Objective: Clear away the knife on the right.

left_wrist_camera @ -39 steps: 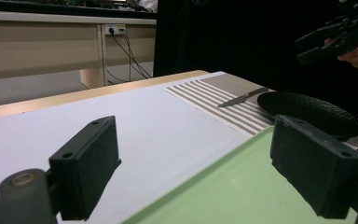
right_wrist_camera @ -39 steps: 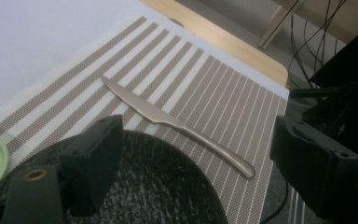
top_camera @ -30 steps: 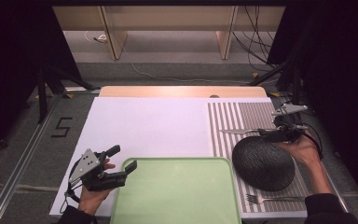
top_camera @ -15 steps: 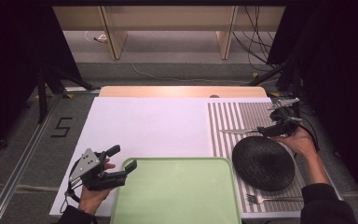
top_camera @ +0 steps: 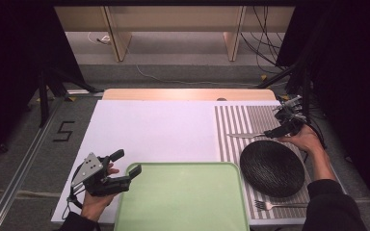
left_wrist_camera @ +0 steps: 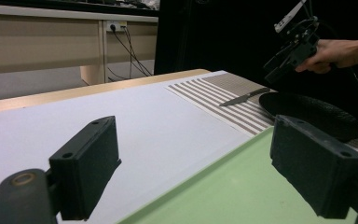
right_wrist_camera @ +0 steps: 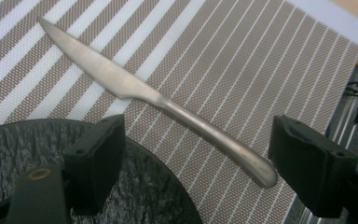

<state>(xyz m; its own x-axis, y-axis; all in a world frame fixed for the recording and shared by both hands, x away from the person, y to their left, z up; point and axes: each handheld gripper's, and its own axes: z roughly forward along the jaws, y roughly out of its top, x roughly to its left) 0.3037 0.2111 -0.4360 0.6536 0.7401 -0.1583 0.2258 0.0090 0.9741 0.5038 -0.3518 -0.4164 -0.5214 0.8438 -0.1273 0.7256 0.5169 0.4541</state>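
1. Right gripper: jaws spread wide and empty, poised just above the table knife. In the right gripper view the knife handle lies between the two jaws, its butt nearer the right-hand jaw. Judgement: the gripper is lined up to close on the handle, not on the blade.

2. Table knife: lies flat on the striped placemat, blade running away from the gripper toward the white sheet. It sits just beyond the far rim of the black plate; whether it touches the rim cannot be told.

3. Black plate: rests on the placemat directly below and in front of the right gripper, its textured surface under the left-hand jaw in that gripper's view. Nothing lies on it.

4. Fork: flat on the placemat on the near side of the plate, well apart from the right gripper. Judgement: plate, knife and fork lie together as a place setting, now being dismantled or rearranged.

5. Left gripper: jaws spread, empty, straddling the far left corner of the green tray. Judgement: it is parked at the tray edge, perhaps to steady it; contact cannot be told.

6. Writing: a dark "5" is marked on the floor, ahead and to the left of the left gripper. No brand or label is legible on the cutlery, plate, tray or grippers.
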